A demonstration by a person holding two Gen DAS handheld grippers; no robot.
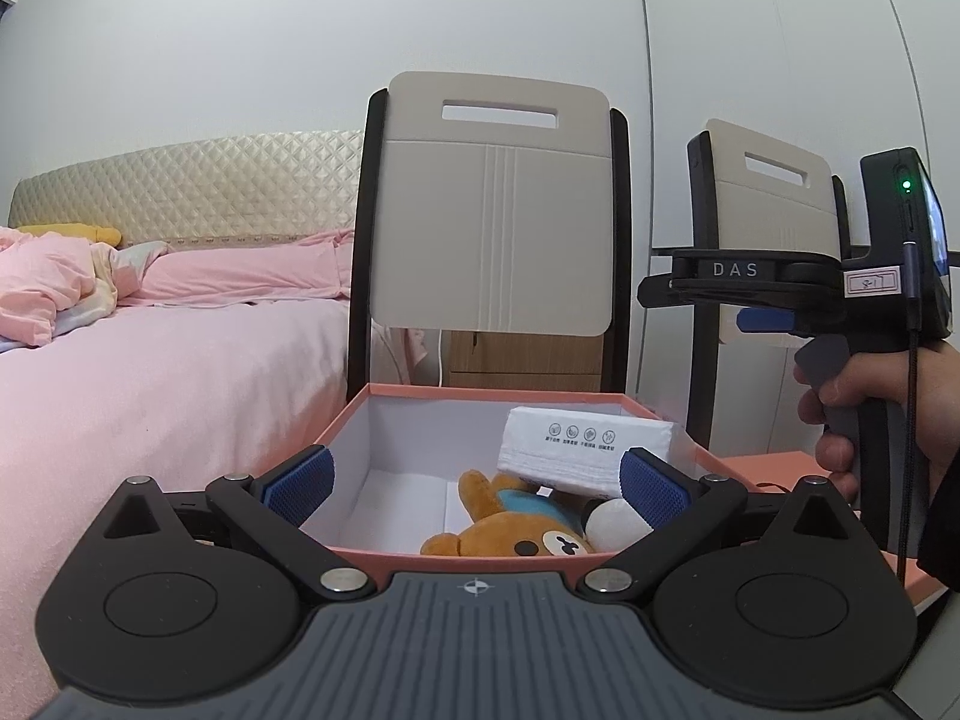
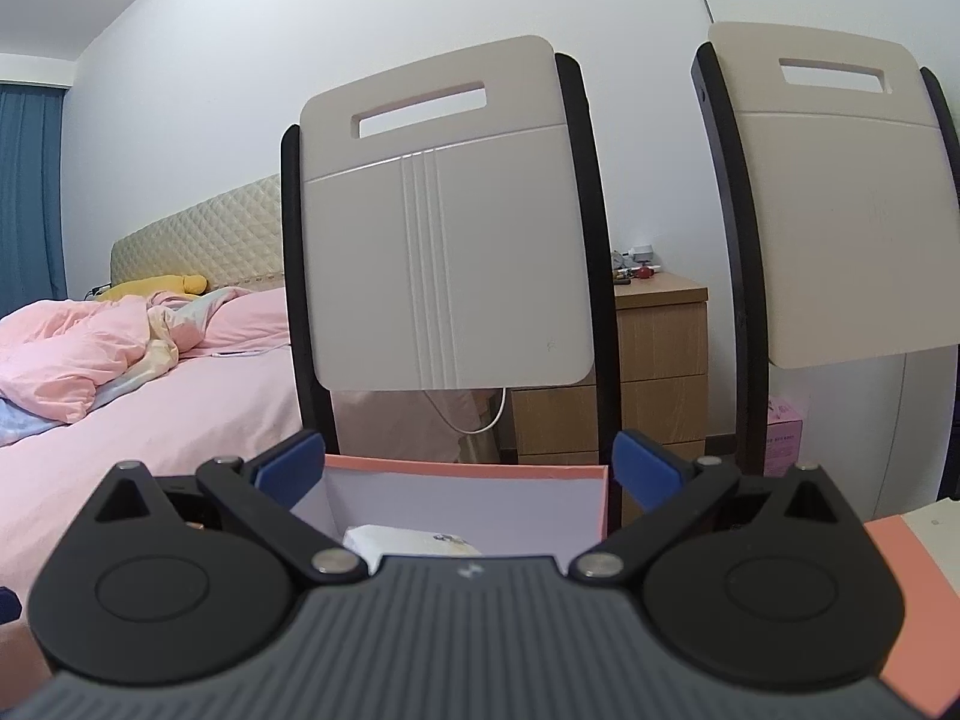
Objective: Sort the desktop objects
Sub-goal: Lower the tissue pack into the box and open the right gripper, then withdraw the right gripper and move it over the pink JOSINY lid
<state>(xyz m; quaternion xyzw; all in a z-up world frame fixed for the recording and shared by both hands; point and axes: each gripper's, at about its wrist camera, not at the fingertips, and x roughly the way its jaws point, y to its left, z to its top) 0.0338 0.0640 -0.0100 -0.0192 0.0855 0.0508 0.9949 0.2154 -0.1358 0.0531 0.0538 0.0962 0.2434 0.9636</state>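
Observation:
A salmon-pink box (image 1: pixel 360 402) with a white inside stands open before me. Inside lie a brown plush bear (image 1: pixel 510 531), a white tissue pack (image 1: pixel 576 450) and a white round thing (image 1: pixel 612 519) beside the bear. My left gripper (image 1: pixel 477 483) hovers open over the box's near rim, nothing between its blue pads (image 1: pixel 300 483). The right gripper (image 1: pixel 756 294), held by a hand (image 1: pixel 840 420), is seen side-on above the box's right side. In the right wrist view my right gripper (image 2: pixel 468 462) is open and empty over the box (image 2: pixel 468 468), with the tissue pack (image 2: pixel 408 540) below it.
Two chair backs (image 1: pixel 492 204) (image 1: pixel 774 192) rise just behind the box. A bed with pink bedding (image 1: pixel 150 348) lies to the left. A wooden nightstand (image 2: pixel 654 360) stands behind the chairs. A pink surface (image 2: pixel 906 564) extends to the right of the box.

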